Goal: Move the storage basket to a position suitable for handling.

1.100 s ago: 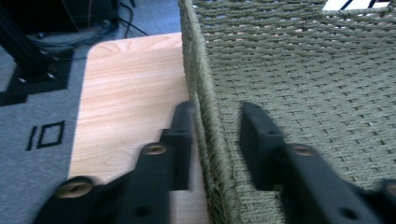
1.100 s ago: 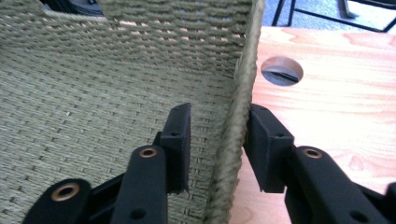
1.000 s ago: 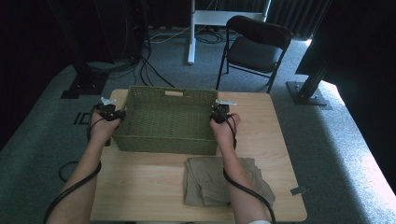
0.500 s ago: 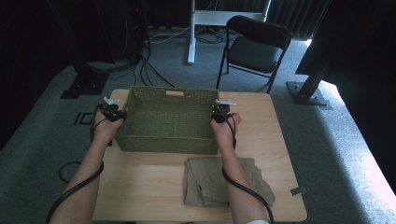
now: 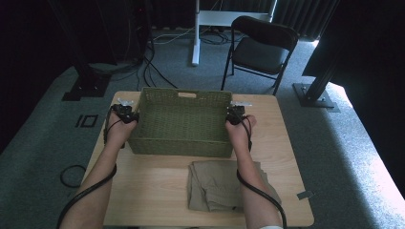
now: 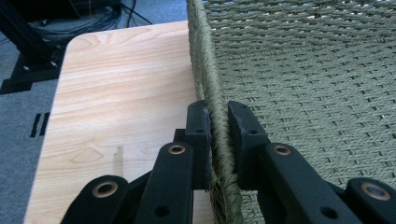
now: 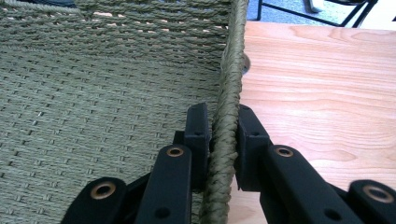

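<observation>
The basket (image 5: 181,121) is sitting mid-frame on the table (image 5: 282,138), above the folded cloth (image 5: 224,186). The left gripper (image 6: 215,140) and right gripper (image 7: 223,144) are each clamping a side rim between nearly closed jaws. Judging by this, moving both hands together and level should be keeping the weave from twisting.

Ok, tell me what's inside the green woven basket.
The basket holds nothing: both gripper views show bare weave across its floor. The strip just behind its near wall is hidden in the high view. The folded cloth lies outside it.
</observation>
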A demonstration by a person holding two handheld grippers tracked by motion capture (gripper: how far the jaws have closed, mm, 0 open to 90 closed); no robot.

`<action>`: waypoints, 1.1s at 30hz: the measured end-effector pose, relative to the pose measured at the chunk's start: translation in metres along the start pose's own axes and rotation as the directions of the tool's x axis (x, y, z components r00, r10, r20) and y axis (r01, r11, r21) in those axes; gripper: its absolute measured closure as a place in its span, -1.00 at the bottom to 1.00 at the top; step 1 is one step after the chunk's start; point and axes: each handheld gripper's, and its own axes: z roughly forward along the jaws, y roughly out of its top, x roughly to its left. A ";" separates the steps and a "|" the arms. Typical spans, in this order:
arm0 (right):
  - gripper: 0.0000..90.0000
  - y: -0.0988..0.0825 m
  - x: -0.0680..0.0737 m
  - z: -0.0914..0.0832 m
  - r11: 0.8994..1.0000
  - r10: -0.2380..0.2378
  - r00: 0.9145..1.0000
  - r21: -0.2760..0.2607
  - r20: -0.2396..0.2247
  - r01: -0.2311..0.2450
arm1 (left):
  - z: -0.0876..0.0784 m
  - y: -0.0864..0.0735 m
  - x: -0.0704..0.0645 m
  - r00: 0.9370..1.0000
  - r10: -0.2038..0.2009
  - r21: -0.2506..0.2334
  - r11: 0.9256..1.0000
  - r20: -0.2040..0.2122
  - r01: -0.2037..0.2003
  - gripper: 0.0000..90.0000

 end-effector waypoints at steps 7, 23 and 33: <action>0.74 0.000 -0.014 -0.001 1.000 -0.004 1.000 0.005 0.010 0.004 | 0.003 0.003 -0.013 1.000 -0.011 -0.001 1.000 0.015 0.011 0.79; 0.74 -0.002 -0.042 -0.004 1.000 0.010 1.000 0.010 0.019 -0.010 | 0.007 0.008 -0.038 0.999 -0.004 0.005 1.000 0.040 0.004 0.79; 0.74 -0.004 -0.061 -0.007 1.000 0.013 0.999 0.012 0.032 -0.013 | 0.010 0.012 -0.057 0.999 0.020 0.007 1.000 0.047 -0.020 0.78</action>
